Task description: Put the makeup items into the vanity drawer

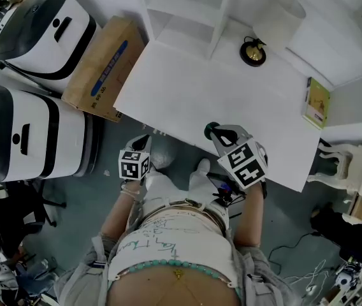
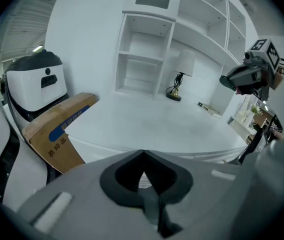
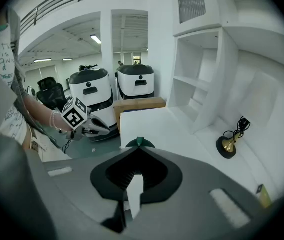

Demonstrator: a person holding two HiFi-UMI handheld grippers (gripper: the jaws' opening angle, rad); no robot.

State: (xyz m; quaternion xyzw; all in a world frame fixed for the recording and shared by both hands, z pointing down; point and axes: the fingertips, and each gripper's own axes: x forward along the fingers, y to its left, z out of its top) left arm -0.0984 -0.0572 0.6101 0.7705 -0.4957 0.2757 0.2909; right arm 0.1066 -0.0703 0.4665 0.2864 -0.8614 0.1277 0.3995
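- Pinching small dark-green round makeup item (image 3: 140,143) in right hand-held gripper (image 1: 218,132) at white counter's (image 1: 187,94) near edge.
- Probably handling light, hard, slippery; favouring rim grip.
- Holding left hand-held gripper (image 2: 143,153) closed, empty.

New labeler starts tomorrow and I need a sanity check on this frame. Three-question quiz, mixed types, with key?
1. True or false: the left gripper has its jaws wide apart.
2. What stands on the vanity top near the shelves? A) a mug B) a small lamp C) a laptop
3. Fill in: the small item at the tips of the right gripper is ___ in colour.

Key: 1 false, the jaws are together. 2 B, the small lamp. 3 green.
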